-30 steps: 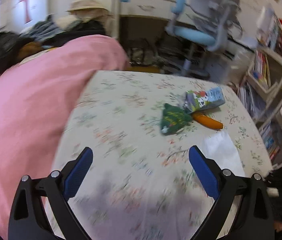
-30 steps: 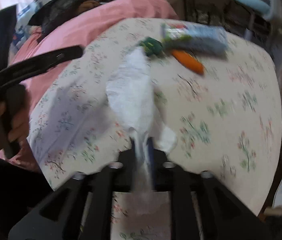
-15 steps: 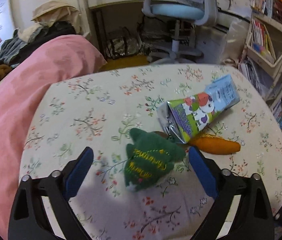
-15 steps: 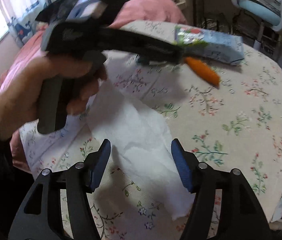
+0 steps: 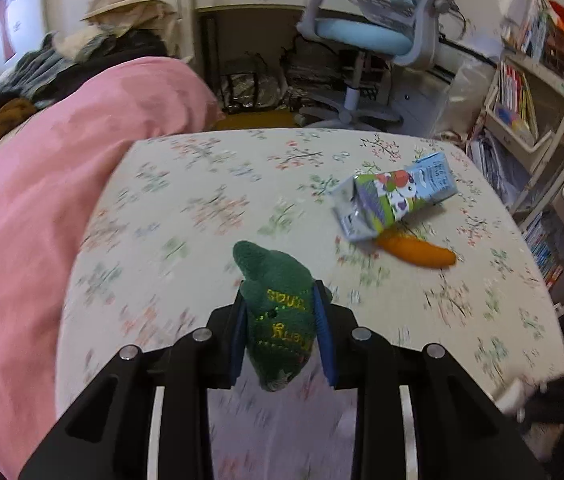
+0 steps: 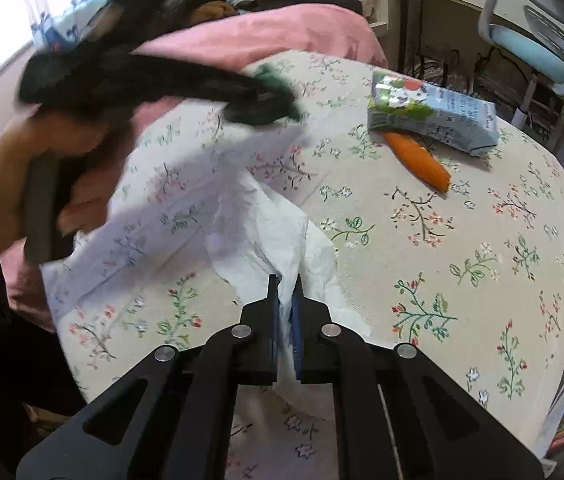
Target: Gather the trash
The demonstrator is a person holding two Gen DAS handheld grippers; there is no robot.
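My left gripper is shut on a green knitted toy with yellow lettering and holds it above the floral table. A crushed milk carton lies on the table to the right, with an orange carrot toy beside it. My right gripper is shut on a white plastic bag that lies on the table. In the right wrist view the left gripper with the green toy is blurred above the bag's far end; the carton and carrot lie beyond.
A pink blanket borders the table's left side. A blue desk chair and a desk stand behind. Shelves with books stand to the right of the table.
My left gripper has shut on the green toy and lifted it back from the carton. My right gripper, open half a second ago, has shut on the white bag.
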